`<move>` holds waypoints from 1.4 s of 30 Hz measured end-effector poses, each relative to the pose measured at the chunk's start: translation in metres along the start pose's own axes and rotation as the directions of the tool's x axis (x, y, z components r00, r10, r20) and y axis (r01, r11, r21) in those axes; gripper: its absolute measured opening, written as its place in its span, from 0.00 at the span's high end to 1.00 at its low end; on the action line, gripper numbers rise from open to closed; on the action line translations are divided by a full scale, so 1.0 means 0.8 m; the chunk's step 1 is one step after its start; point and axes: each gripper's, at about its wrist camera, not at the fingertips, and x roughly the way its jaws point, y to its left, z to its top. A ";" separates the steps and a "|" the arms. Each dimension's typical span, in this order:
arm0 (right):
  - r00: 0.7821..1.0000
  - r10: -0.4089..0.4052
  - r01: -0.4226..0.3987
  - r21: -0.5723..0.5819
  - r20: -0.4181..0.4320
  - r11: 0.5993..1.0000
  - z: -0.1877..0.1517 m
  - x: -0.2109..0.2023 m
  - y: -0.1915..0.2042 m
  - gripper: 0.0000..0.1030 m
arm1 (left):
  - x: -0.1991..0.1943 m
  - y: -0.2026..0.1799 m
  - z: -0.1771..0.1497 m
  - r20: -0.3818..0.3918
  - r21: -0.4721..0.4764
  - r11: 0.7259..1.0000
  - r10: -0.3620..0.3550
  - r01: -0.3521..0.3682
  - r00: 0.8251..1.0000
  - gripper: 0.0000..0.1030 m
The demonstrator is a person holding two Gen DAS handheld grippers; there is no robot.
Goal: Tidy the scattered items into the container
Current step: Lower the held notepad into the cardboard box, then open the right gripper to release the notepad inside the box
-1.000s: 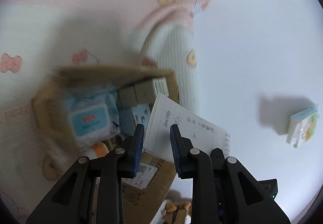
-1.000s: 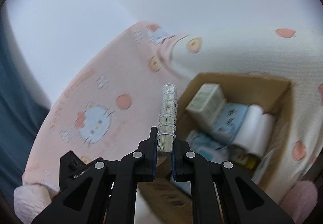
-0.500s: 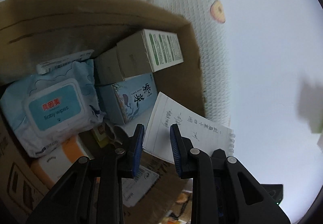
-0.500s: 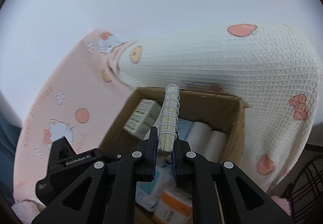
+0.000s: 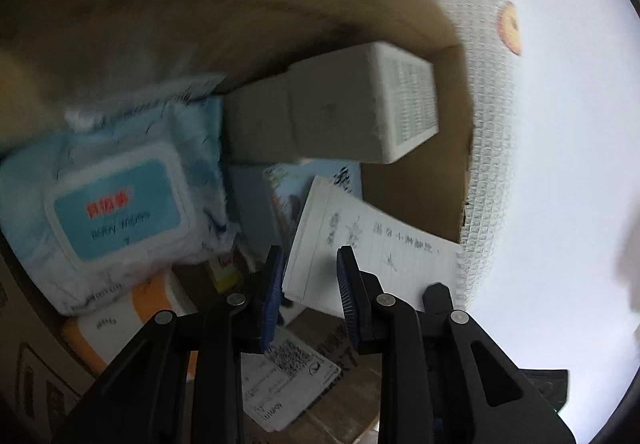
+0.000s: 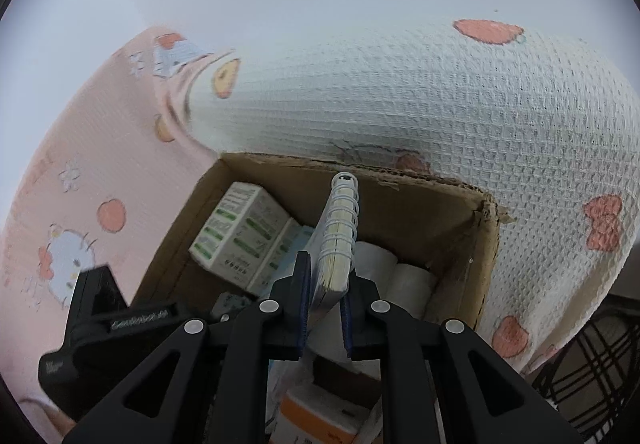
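My right gripper (image 6: pixel 326 276) is shut on the lower end of a white spiral notebook (image 6: pixel 338 236), which stands upright over the open cardboard box (image 6: pixel 400 200). In the left wrist view the notebook (image 5: pixel 372 244) shows its handwritten page, low inside the box (image 5: pixel 280 4) near its right wall. My left gripper (image 5: pixel 308 264) hangs just before that page with its jaws a little apart, and neither pad presses on a face of it. The box holds a blue wipes pack (image 5: pixel 116 204), white-and-green cartons (image 6: pixel 240 232), paper rolls (image 6: pixel 412 280) and an orange-and-white pack (image 5: pixel 132 324).
The box sits on a bed, against a white waffle blanket (image 6: pixel 440 104) with red prints and a pink cartoon-print cover (image 6: pixel 80 164). A black wire basket (image 6: pixel 600 364) stands at the lower right. A shipping label (image 5: pixel 288 376) lies on the box's near flap.
Both grippers have come down and forward to the box, which now fills the left wrist view. The notebook has gone from above the bedding to inside the box's opening.
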 end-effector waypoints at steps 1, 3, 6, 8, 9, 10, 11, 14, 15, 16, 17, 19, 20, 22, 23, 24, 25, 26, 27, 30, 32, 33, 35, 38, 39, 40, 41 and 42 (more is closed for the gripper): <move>1.000 -0.004 0.004 -0.001 0.003 1.000 0.000 0.001 0.000 0.90 | 0.000 0.004 -0.002 -0.003 -0.013 1.000 -0.001 0.001 1.000 0.72; 1.000 -0.023 0.024 -0.025 0.012 0.999 -0.003 0.001 0.006 0.90 | -0.004 0.010 -0.010 0.008 -0.019 1.000 0.001 -0.001 1.000 0.72; 0.997 -0.063 0.066 -0.082 0.037 0.994 -0.008 0.001 0.018 0.90 | -0.006 0.013 -0.026 0.002 -0.004 1.000 -0.009 0.009 1.000 0.72; 0.997 -0.064 0.067 -0.083 0.043 0.994 -0.007 -0.002 0.018 0.90 | -0.005 0.015 -0.038 -0.020 -0.023 0.999 -0.044 0.043 0.999 0.72; 0.997 -0.068 0.071 -0.080 0.042 0.994 -0.007 -0.002 0.018 0.90 | -0.003 0.014 -0.043 -0.028 -0.025 0.998 -0.051 0.050 0.998 0.72; 0.997 -0.072 0.075 -0.078 0.039 0.994 -0.006 -0.001 0.016 0.90 | -0.001 0.013 -0.048 -0.036 -0.022 0.999 -0.050 0.050 0.998 0.72; 0.997 -0.071 0.073 -0.074 0.038 0.995 -0.007 -0.001 0.016 0.90 | 0.001 0.013 -0.054 -0.048 -0.021 0.999 -0.044 0.043 0.998 0.72; 0.997 -0.076 0.078 -0.077 0.033 0.994 -0.008 0.001 0.016 0.90 | 0.007 0.008 -0.064 -0.056 -0.010 0.997 -0.074 0.074 0.996 0.72; 0.997 -0.074 0.077 -0.074 0.032 0.994 -0.008 0.001 0.015 0.90 | 0.008 0.006 -0.065 -0.051 0.005 0.997 -0.072 0.072 0.996 0.74; 0.997 -0.072 0.074 -0.072 0.029 0.995 -0.009 0.000 0.014 0.90 | 0.009 0.005 -0.065 -0.036 0.010 0.998 -0.065 0.065 0.997 0.77; 0.997 -0.070 0.072 -0.069 0.027 0.995 -0.009 0.000 0.014 0.90 | 0.009 0.006 -0.065 -0.026 0.005 0.998 -0.064 0.064 0.998 0.84; 0.998 -0.057 0.058 -0.058 0.014 0.997 -0.011 -0.002 0.011 0.89 | 0.013 0.008 -0.064 -0.032 -0.009 0.997 -0.075 0.075 0.997 0.91; 0.999 -0.051 0.051 -0.055 0.004 0.997 -0.011 -0.002 0.010 0.89 | 0.014 0.008 -0.063 -0.031 -0.007 0.997 -0.074 0.073 0.997 0.91; 0.999 -0.039 0.039 -0.055 -0.011 0.998 -0.011 -0.003 0.009 0.89 | 0.013 0.007 -0.062 -0.011 0.002 0.998 -0.068 0.068 0.998 0.92; 0.999 -0.032 0.031 -0.053 -0.022 0.998 -0.011 -0.003 0.008 0.89 | 0.011 0.008 -0.061 0.000 0.005 0.998 -0.060 0.060 0.998 0.92; 0.999 -0.026 0.025 -0.050 -0.029 0.998 -0.011 -0.004 0.007 0.89 | 0.009 0.009 -0.060 0.013 0.003 0.999 -0.053 0.053 0.998 0.92; 0.999 -0.022 0.020 -0.050 -0.035 0.999 -0.011 -0.005 0.007 0.89 | 0.007 0.010 -0.059 0.030 0.008 0.999 -0.043 0.042 0.999 0.92; 0.999 -0.026 0.023 -0.059 -0.043 0.998 -0.012 -0.006 0.008 0.89 | 0.005 0.011 -0.056 0.046 0.010 1.000 -0.028 0.028 0.999 0.92; 0.998 -0.030 0.026 -0.070 -0.054 0.997 -0.013 -0.006 0.010 0.89 | 0.004 0.014 -0.052 0.060 0.006 1.000 -0.020 0.019 0.998 0.92; 0.995 -0.021 0.013 -0.089 -0.096 0.996 -0.016 -0.008 0.014 0.88 | 0.006 0.024 -0.043 0.059 -0.022 0.999 -0.028 0.030 0.998 0.92; 0.992 -0.024 0.010 -0.111 -0.120 0.994 -0.016 -0.006 0.018 0.88 | 0.007 0.025 -0.041 0.047 -0.014 0.999 -0.036 0.037 0.998 0.92; 0.993 -0.030 0.016 -0.117 -0.118 0.993 -0.015 -0.006 0.018 0.88 | 0.007 0.024 -0.042 0.047 -0.010 0.999 -0.039 0.039 0.998 0.92; 0.990 -0.043 0.025 -0.133 -0.134 0.991 -0.012 -0.004 0.019 0.87 | 0.003 0.025 -0.050 0.046 -0.012 0.999 -0.050 0.051 0.998 0.92; 0.986 -0.032 0.011 -0.127 -0.166 0.992 -0.010 -0.009 0.015 0.86 | 0.000 0.026 -0.065 0.050 -0.001 0.999 -0.038 0.038 0.998 0.91; 0.984 -0.038 0.015 -0.133 -0.176 0.991 -0.011 -0.011 0.014 0.85 | 0.000 0.026 -0.069 0.044 0.005 0.999 -0.034 0.034 0.998 0.88; 0.981 -0.043 0.017 -0.138 -0.189 0.990 -0.013 -0.015 0.012 0.83 | 0.003 0.028 -0.073 0.031 0.005 0.999 -0.035 0.035 0.999 0.85; 0.978 -0.043 0.015 -0.135 -0.206 0.991 -0.016 -0.021 0.010 0.80 | 0.006 0.031 -0.078 0.012 -0.006 0.999 -0.041 0.041 0.999 0.76; 0.976 -0.047 0.019 -0.133 -0.213 0.991 -0.019 -0.026 0.007 0.79 | 0.009 0.034 -0.082 0.000 -0.016 0.999 -0.049 0.049 0.999 0.72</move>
